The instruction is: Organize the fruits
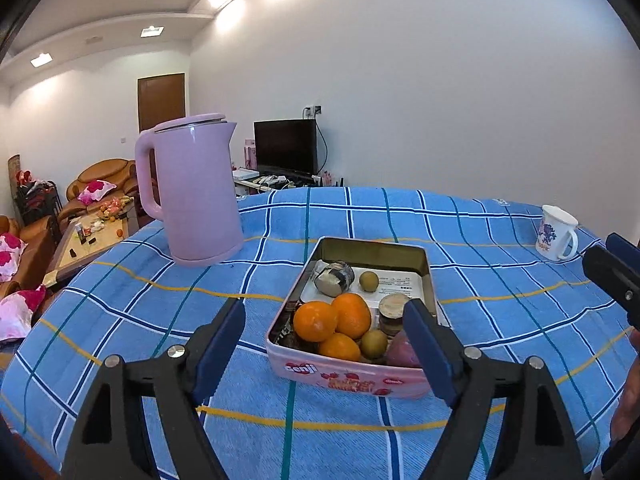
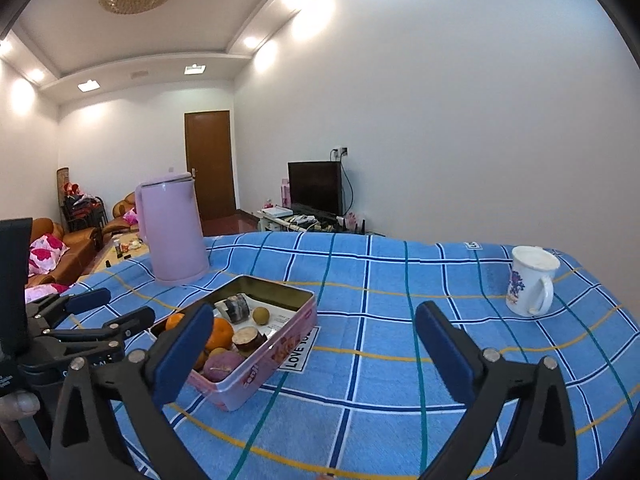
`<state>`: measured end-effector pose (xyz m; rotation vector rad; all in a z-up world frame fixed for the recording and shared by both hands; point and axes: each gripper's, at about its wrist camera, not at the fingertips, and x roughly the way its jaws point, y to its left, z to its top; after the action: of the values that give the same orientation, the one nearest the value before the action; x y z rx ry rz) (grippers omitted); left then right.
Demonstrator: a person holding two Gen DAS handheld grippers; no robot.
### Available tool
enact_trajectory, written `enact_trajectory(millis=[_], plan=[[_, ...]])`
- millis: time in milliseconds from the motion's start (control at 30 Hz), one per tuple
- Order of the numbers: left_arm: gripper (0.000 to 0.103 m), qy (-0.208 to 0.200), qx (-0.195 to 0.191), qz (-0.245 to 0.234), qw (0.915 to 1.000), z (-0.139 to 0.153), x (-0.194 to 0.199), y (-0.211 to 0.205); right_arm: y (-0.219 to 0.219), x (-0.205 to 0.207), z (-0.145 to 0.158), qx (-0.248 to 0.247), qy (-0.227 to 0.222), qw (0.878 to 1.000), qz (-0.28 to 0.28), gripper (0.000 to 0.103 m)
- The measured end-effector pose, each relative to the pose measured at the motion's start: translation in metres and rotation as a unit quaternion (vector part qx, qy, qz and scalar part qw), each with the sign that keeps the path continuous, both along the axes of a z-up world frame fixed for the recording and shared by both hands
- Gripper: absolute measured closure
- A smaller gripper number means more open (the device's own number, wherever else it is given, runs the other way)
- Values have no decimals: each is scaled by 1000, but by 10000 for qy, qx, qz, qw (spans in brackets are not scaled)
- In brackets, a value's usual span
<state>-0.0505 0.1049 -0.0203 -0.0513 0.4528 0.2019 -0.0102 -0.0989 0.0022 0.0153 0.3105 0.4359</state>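
Note:
A pink metal tin (image 1: 344, 378) stands on the blue checked cloth. It holds three oranges (image 1: 316, 320), two green-brown fruits (image 1: 368, 281), a purple sweet potato (image 1: 402, 350), cut tuber pieces (image 1: 394, 312) and a wrapped lump (image 1: 334, 278). My left gripper (image 1: 328, 344) is open and empty, its jaws either side of the tin's near end, above it. My right gripper (image 2: 316, 348) is open and empty, to the right of the tin (image 2: 256, 364). The left gripper also shows at the left of the right wrist view (image 2: 108, 312).
A pink kettle (image 1: 196, 188) stands behind and left of the tin. A white flowered mug (image 2: 530, 286) stands at the far right of the cloth. A "LOVE" label (image 2: 300, 350) lies beside the tin. The table edge curves off on the left, above sofas and a low table.

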Motion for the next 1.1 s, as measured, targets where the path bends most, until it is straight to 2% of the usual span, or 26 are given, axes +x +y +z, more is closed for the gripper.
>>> enact_trajectory(millis=[333,1100], plan=[[21,-65,14,18,10000,5,-9,-5,-4,-13,10,95,-147,9998,10,0],[21,-51,218,-35,9997,3,-11,-16,-4,-13,1,212,-49,9997,98,0]])
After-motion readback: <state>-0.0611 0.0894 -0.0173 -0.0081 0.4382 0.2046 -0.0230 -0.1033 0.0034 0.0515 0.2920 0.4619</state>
